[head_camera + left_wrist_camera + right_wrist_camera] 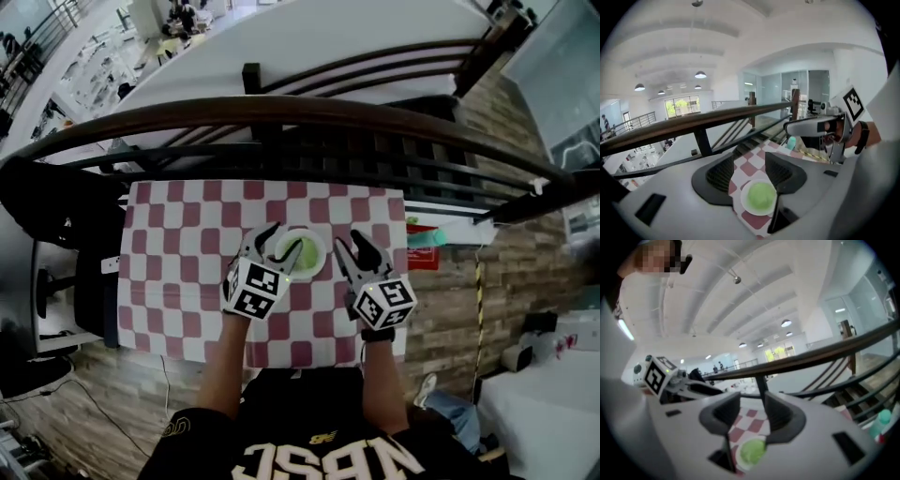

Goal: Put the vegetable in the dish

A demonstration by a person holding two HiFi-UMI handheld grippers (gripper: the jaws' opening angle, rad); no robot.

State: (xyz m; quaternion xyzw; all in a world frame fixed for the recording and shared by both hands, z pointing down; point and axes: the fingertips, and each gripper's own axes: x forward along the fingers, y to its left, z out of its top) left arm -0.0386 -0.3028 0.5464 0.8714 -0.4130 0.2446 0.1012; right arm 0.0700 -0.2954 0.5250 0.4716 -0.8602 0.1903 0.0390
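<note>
Checked table (169, 281) beside a railing. Vegetable (302, 251) sits in the dish (320, 266), mid-table, so the task looks done. Left gripper (272, 248) and right gripper (354, 246) flank the dish, jaws apart, empty.

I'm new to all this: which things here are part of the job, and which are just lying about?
Part of the job:
- green vegetable, already in the white dish
- left gripper and right gripper, both open, on either side of the dish

Just lying about:
- checkered tablecloth
- teal bottle at the table's edge
- wooden railing
</note>
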